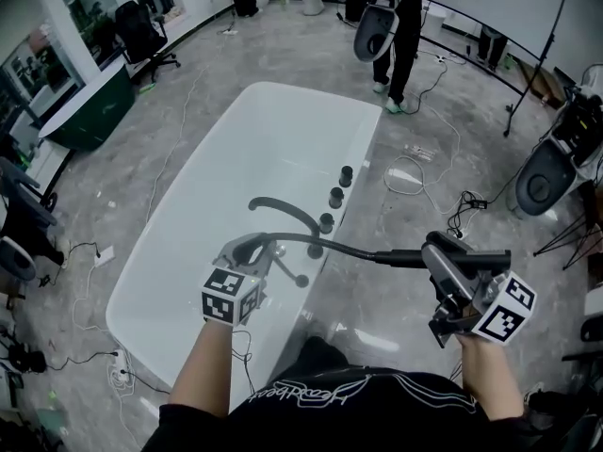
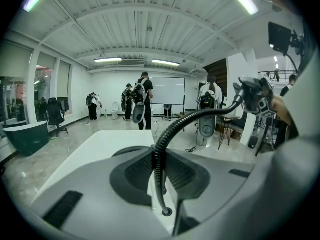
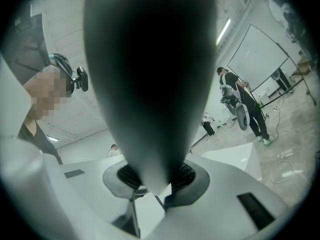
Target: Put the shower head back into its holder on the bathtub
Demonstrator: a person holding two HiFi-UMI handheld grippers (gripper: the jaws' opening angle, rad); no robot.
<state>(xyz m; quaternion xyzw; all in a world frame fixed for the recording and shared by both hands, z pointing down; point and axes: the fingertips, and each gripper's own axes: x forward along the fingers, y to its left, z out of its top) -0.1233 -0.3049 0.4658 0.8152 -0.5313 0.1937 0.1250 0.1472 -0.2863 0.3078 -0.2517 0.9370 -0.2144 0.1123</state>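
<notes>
The white bathtub (image 1: 188, 205) lies ahead, with a black spout (image 1: 283, 210) and several black fittings (image 1: 336, 197) on its right rim. A dark ribbed hose (image 1: 363, 250) runs from that rim to the dark grey shower head (image 1: 443, 262). My right gripper (image 1: 452, 276) is shut on the shower head over the floor right of the tub. In the right gripper view the shower head's handle (image 3: 150, 84) fills the gap between the jaws of the right gripper (image 3: 155, 181). My left gripper (image 1: 259, 250) is shut on the hose (image 2: 159, 164) just above a round fitting (image 2: 165, 212) on the rim.
Cables (image 1: 410, 172) lie on the grey floor right of the tub. People (image 1: 405, 26) stand beyond the tub's far end. A black office chair (image 1: 141, 31) and a dark green counter (image 1: 89, 111) are at the left. Stands and equipment (image 1: 556, 168) crowd the right side.
</notes>
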